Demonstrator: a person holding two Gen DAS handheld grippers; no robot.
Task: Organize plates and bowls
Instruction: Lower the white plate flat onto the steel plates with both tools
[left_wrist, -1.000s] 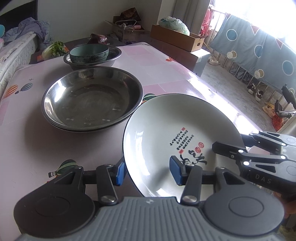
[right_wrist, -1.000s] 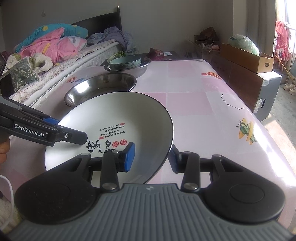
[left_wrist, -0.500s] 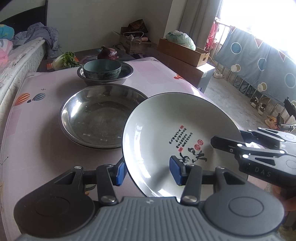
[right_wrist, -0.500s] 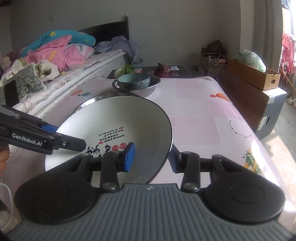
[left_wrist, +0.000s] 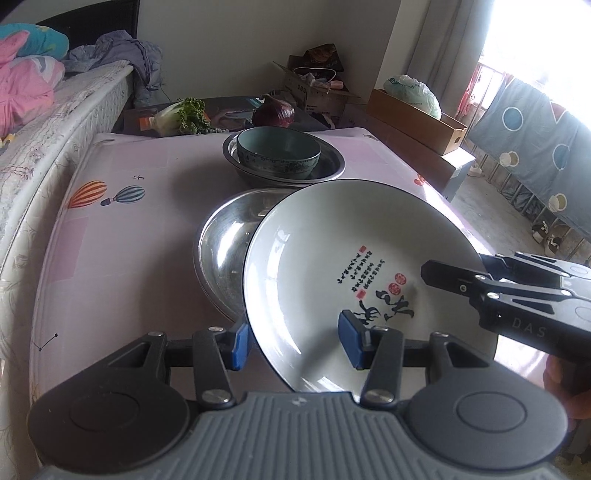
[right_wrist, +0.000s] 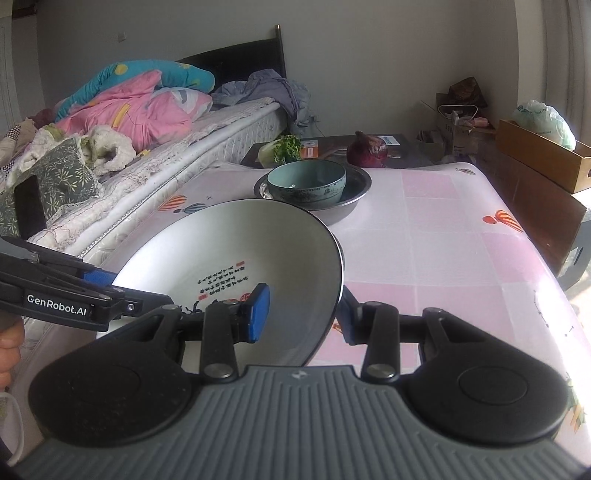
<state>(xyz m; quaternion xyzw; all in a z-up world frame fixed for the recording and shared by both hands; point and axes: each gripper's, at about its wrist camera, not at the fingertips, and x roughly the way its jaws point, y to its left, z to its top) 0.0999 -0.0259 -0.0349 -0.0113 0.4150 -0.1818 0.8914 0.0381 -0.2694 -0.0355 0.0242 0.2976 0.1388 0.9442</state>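
Left wrist view: my left gripper (left_wrist: 293, 341) is clamped on the near-left rim of the white plate (left_wrist: 332, 266), one blue pad under the rim, the other on the inner face. The plate, with black calligraphy and red seals, fills the centre-right of the frame, tilted above the pink tablecloth (left_wrist: 122, 258). My right gripper (left_wrist: 428, 271) grasps its right edge from the right side. Behind the plate at centre lies a large steel basin (left_wrist: 221, 251); higher up, a teal bowl (left_wrist: 279, 151) sits inside a smaller steel basin (left_wrist: 332, 164).

Right wrist view: my right gripper (right_wrist: 303, 310) is clenched on the plate's (right_wrist: 240, 243) right rim at centre. My left gripper (right_wrist: 110, 282) holds the far edge at left. The teal bowl (right_wrist: 306, 182) in its basin (right_wrist: 356, 188) stands above centre.
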